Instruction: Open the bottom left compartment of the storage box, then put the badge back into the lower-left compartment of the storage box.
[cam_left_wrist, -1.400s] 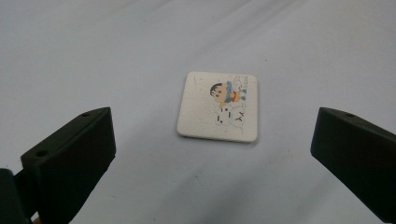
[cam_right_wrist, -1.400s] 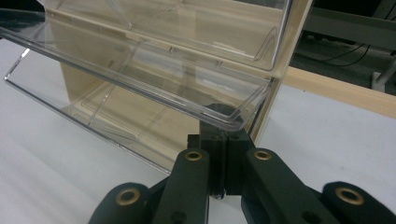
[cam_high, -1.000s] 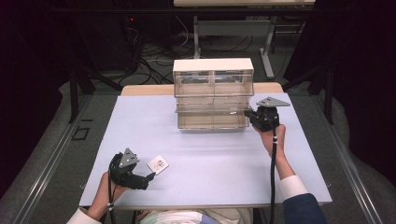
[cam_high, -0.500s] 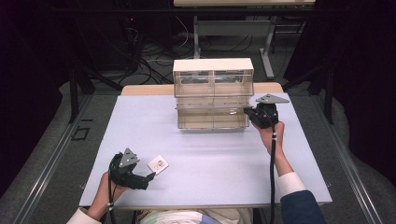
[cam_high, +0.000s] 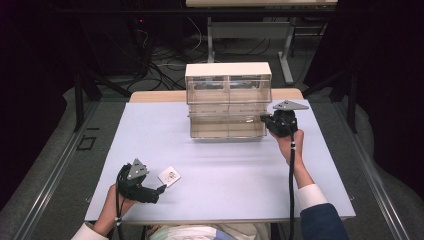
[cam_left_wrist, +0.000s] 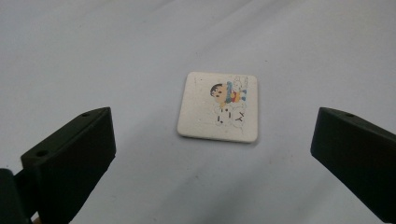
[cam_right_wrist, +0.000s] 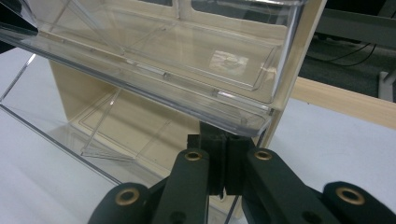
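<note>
On the pale table a clear-fronted drawer cabinet stands at about 12 o'clock, toward the far edge, with two rows of drawers in a cream frame. The lower drawers are tilted open toward the person.

The right tongs sit at roughly 2 o'clock, at the cabinet's lower right corner, held by the right hand with a cable trailing back along the forearm. In the right gripper view the right tongs have their jaws pressed together, their tips tucked just under the clear lip of a drawer beside the cabinet's cream side wall. Whether anything thin is caught between them cannot be told.

The left tongs lie low at about 7 o'clock, held by the left hand. Their jaws are spread wide and hold nothing. Just beyond the tips, apart from them, a small square tile lies flat on the table. In the left gripper view the tile shows a cartoon child and a white dog printed on its white face, between the two jaws and a little ahead of them.
</note>
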